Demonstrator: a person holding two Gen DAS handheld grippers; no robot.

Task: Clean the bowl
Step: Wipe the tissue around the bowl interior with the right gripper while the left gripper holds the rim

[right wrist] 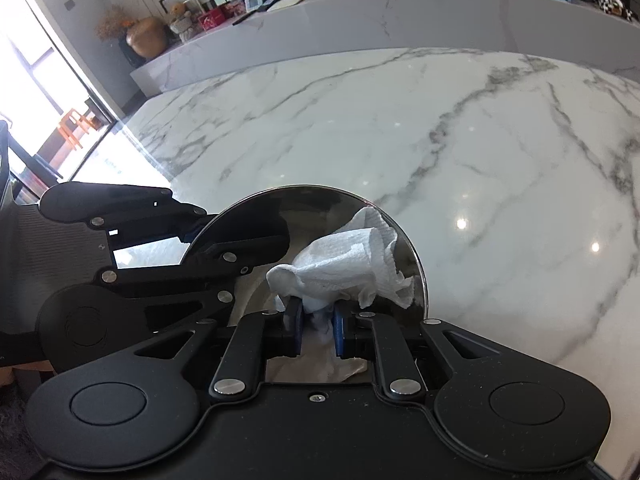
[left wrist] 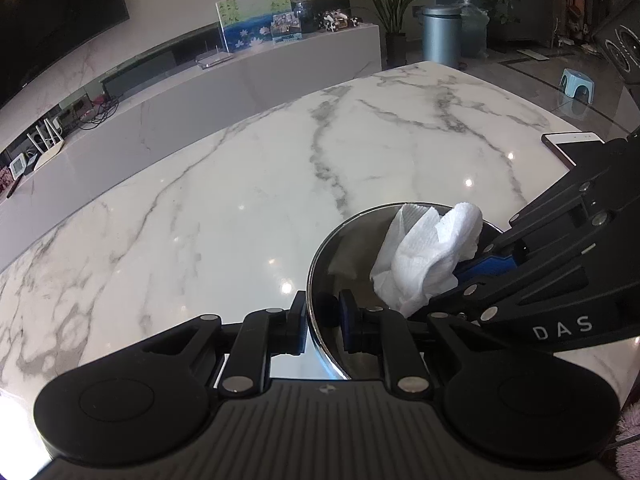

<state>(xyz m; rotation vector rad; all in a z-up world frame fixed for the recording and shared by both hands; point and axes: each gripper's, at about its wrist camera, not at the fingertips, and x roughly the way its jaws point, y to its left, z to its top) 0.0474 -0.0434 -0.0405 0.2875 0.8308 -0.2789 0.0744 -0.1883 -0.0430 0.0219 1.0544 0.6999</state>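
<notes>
Bowl position first: we find the round polished stainless-steel bowl (left wrist: 344,248) on the white grey-veined marble desk (left wrist: 224,200), at about 1 o'clock in the left wrist view. The left gripper (left wrist: 324,316) straddles the near rim, one finger outside the wall and one inside, pressed together on it. The right gripper (right wrist: 316,322) pinches a crumpled white paper towel (right wrist: 348,264) that stands inside the bowl, toward 12 o'clock from its fingertips. In the right wrist view the left gripper enters from 9 o'clock. We judge wiping is in hand: the towel lies nearer the far wall, so any next stroke would run around the inner wall while the left steadies.
</notes>
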